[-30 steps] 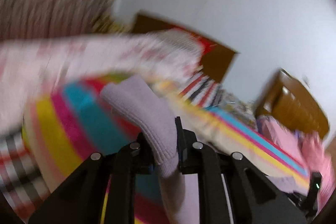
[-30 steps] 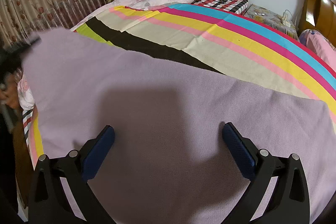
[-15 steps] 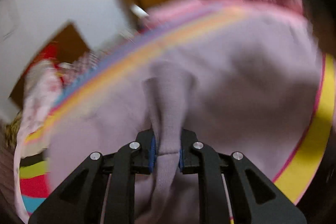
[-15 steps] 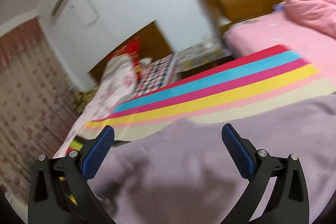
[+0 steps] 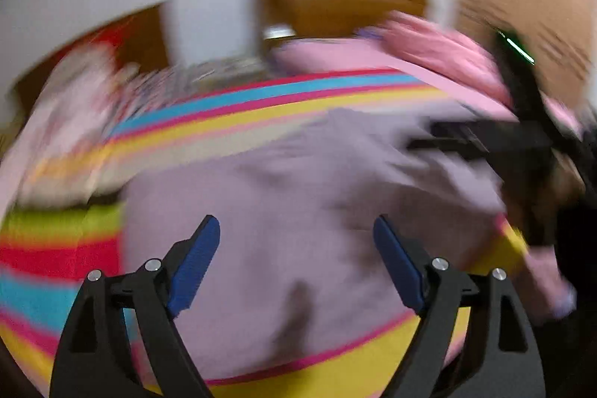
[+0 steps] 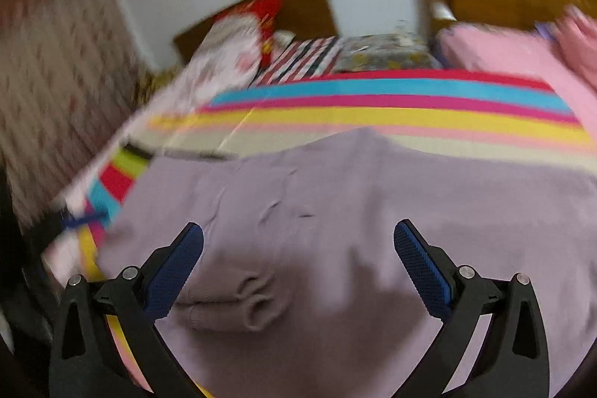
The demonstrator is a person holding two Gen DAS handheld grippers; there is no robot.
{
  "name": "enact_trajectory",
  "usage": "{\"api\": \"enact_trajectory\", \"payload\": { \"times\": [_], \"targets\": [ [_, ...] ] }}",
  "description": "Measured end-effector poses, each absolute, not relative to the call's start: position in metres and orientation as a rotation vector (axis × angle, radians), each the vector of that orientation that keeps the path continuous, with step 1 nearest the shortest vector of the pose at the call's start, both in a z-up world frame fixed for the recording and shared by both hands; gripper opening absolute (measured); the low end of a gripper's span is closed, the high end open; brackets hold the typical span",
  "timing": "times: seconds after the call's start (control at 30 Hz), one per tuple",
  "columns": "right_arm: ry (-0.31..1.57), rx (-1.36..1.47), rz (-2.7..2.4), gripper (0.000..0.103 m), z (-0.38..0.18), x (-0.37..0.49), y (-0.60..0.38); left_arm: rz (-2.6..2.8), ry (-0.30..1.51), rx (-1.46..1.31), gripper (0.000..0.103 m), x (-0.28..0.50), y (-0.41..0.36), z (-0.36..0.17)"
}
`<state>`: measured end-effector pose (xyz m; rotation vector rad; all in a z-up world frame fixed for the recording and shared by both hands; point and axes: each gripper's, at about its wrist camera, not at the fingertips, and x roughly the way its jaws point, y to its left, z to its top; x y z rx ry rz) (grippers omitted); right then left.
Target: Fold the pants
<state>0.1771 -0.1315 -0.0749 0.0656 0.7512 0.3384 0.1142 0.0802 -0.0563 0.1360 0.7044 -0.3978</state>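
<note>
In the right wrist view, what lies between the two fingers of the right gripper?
Only the lilac pants, spread on the striped bedcover. The right gripper is open above them, its pads pressing nothing; a ribbed hem sits near the left one.

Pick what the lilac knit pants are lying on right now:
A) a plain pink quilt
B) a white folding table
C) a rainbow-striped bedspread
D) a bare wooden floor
C: the lilac knit pants lie spread over the rainbow-striped bedspread, whose blue, magenta and yellow bands show beyond the fabric's far edge and at its left corner.
</note>
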Motion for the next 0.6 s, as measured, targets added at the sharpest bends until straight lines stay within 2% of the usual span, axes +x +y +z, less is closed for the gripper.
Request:
{"api": "enact_trajectory", "payload": {
  "times": [0.17, 0.3, 0.4, 0.6],
  "targets": [
    [0.900, -0.165, 0.277, 0.098, -0.117, 0.176, -0.091, -0.216, 0.854, 0.137, 0.077, 0.135, 0.111, -0.090],
    [0.927, -0.088, 0.313, 0.098, -0.123, 0.157, -0.111, -0.210, 0.849, 0.179, 0.079, 0.121, 0.113, -0.107],
    [0.964, -0.154, 0.289, 0.098, -0.122, 0.150, -0.113, -0.220, 0.850, 0.149, 0.081, 0.123, 0.119, -0.109],
    [0.743, -0.100, 0.251, 0.098, -0.083, 0.141, -0.107, -0.223, 0.852, 0.164, 0.084, 0.127, 0.120, -0.116]
  ]
}}
